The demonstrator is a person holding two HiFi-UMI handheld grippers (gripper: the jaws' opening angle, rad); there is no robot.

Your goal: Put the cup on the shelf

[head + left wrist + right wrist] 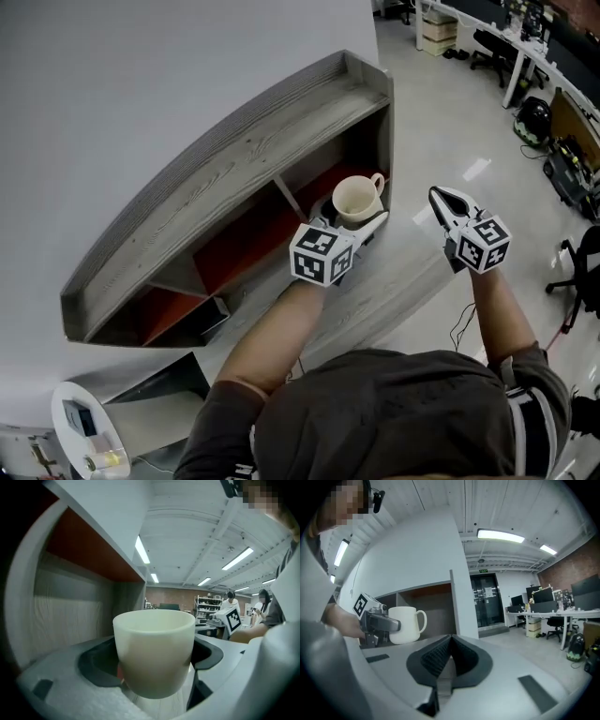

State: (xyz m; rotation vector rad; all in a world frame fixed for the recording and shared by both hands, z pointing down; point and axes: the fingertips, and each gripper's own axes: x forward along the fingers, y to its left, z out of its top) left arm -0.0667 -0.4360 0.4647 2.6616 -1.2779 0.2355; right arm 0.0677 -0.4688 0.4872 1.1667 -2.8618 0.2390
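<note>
A cream cup (356, 199) with a handle is held upright in my left gripper (354, 230), whose jaws are shut on its body. It hangs just in front of the rightmost compartment of the grey wooden shelf (234, 178). In the left gripper view the cup (154, 652) fills the centre, with the shelf's red-brown inner wall (89, 550) at the upper left. My right gripper (448, 208) is off to the right, shut and empty, away from the shelf. From the right gripper view the cup (407, 624) and the left gripper (377, 623) show at the left.
The shelf has several compartments with red backs and a raised rim on top. A white wall (112, 84) lies behind it. Office desks and chairs (525, 56) stand far right. A white device (84, 427) sits at the lower left.
</note>
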